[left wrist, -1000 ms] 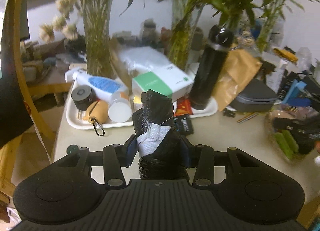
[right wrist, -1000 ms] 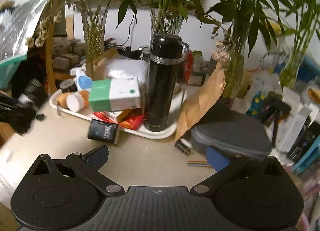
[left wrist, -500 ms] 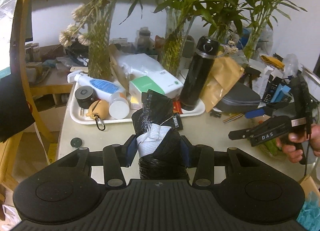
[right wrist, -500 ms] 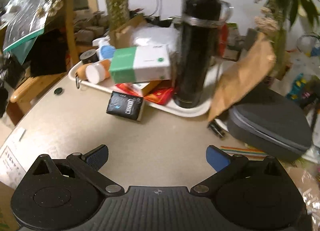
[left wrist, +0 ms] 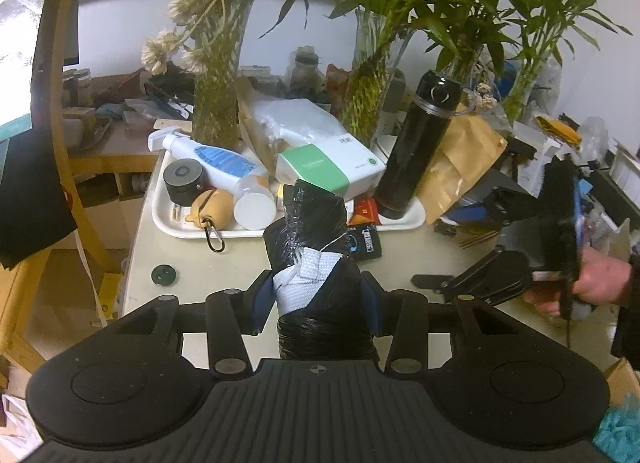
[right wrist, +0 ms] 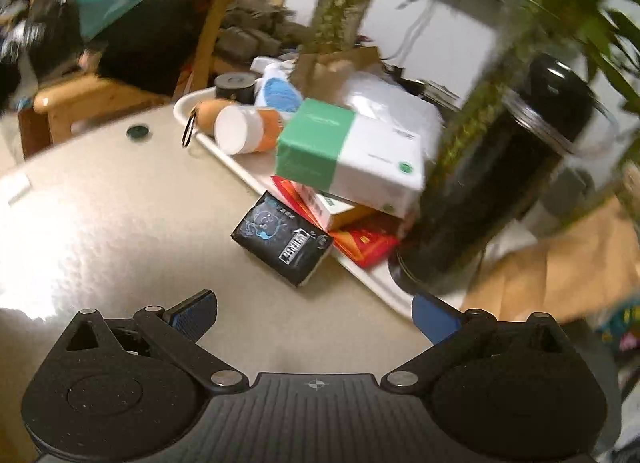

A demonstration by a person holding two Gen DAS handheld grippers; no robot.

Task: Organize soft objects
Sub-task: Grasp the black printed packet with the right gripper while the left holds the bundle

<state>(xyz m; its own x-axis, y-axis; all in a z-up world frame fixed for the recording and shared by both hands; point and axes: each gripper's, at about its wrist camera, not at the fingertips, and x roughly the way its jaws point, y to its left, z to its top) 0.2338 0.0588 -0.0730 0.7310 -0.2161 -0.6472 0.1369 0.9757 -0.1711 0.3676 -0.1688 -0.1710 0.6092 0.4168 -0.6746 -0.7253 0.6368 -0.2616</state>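
Above the beige worktop, the left tongs grip a black wrapped bundle with a white band, held upright near the white tray. The right tongs stand wide with nothing between them, near a black packet.

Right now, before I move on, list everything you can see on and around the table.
black wrapped bundle: 1, black with white strap, clamped in left gripper
tray: 1, white, on table
tissue box: 1, green-white, in tray
flask: 1, black, upright in tray
spray bottle: 1, white-blue, lying in tray
small black packet: 1, table beside tray
grey case: 1, right of tray
vases: several, behind tray
left hand-held gripper: shut on bundle
right hand-held gripper: open, empty
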